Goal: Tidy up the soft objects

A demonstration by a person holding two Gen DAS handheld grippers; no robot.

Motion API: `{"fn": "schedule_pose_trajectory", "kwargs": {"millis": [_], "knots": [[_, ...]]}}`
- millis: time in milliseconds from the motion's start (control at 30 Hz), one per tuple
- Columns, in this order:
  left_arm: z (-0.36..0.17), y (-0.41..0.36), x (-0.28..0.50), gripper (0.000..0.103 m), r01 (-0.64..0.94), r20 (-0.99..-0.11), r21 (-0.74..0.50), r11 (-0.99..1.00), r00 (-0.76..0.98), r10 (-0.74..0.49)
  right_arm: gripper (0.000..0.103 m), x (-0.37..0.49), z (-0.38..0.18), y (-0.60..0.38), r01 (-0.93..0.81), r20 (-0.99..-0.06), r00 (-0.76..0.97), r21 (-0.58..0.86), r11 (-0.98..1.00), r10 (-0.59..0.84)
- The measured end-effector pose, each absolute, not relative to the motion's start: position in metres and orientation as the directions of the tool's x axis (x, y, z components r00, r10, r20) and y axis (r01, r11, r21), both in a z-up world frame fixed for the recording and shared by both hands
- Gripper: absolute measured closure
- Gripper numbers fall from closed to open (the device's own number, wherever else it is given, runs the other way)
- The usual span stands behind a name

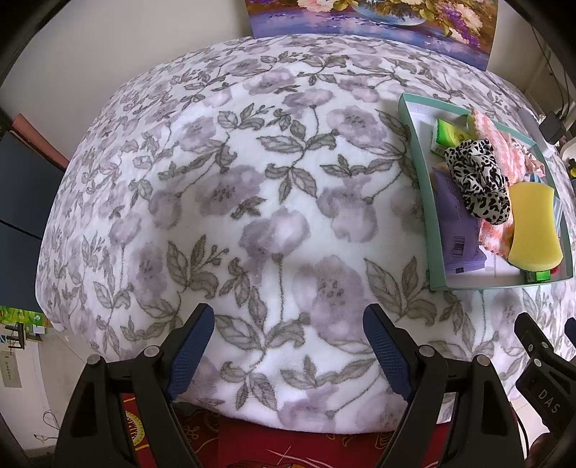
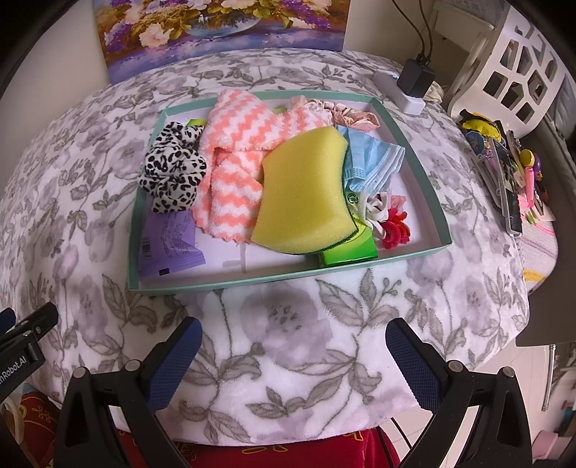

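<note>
The soft things are being kept together in a shallow green tray [image 2: 437,201] on the blanket-covered surface [image 1: 252,201], and the blanket around the tray is being left bare. A yellow sponge [image 2: 304,194] is being carried on top of the pile, leaning over a striped cloth [image 2: 234,169] and a green pack [image 2: 347,248]; a spotted scrunchie [image 2: 172,172] is being held against the tray's left wall, partly over a purple packet [image 2: 169,244]. A blue mask [image 2: 374,158], a pink scrunchie [image 2: 345,111] and a red one [image 2: 396,230] are being crowded along the right side. Such a heap would fit either things gathered in from the surface or things waiting to be sorted out; which cannot be told. The left gripper [image 1: 288,345] is being held wide open and empty over the bare blanket, well left of the tray; the right gripper [image 2: 293,360] is likewise being held spread and empty, just short of the tray's near wall. A painting [image 2: 223,32] is being propped behind. A charger [image 2: 415,81] on a white strip [image 2: 406,97] is being kept just beyond the tray's far right corner, and small clutter [image 2: 504,172] and a white basket [image 2: 518,72] are being crowded at the right edge, where a reach could be hindered.
</note>
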State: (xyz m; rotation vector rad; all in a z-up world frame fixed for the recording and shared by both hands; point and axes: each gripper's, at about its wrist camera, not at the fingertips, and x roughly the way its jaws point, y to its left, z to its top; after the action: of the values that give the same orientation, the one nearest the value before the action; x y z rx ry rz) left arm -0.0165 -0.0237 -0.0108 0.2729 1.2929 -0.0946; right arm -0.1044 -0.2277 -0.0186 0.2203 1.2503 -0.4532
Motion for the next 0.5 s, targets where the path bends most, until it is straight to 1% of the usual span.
{"fn": "schedule_pose_trajectory", "kwargs": {"millis": [500], "knots": [[-0.0098, -0.0245, -0.0165, 0.018, 0.226, -0.955, 0.154, 0.962, 0.285, 0.086, 0.0, -0.1034, -0.0181, -0.2254, 0.439, -0.945, 0.242, -0.093, 0.894, -0.218]]}}
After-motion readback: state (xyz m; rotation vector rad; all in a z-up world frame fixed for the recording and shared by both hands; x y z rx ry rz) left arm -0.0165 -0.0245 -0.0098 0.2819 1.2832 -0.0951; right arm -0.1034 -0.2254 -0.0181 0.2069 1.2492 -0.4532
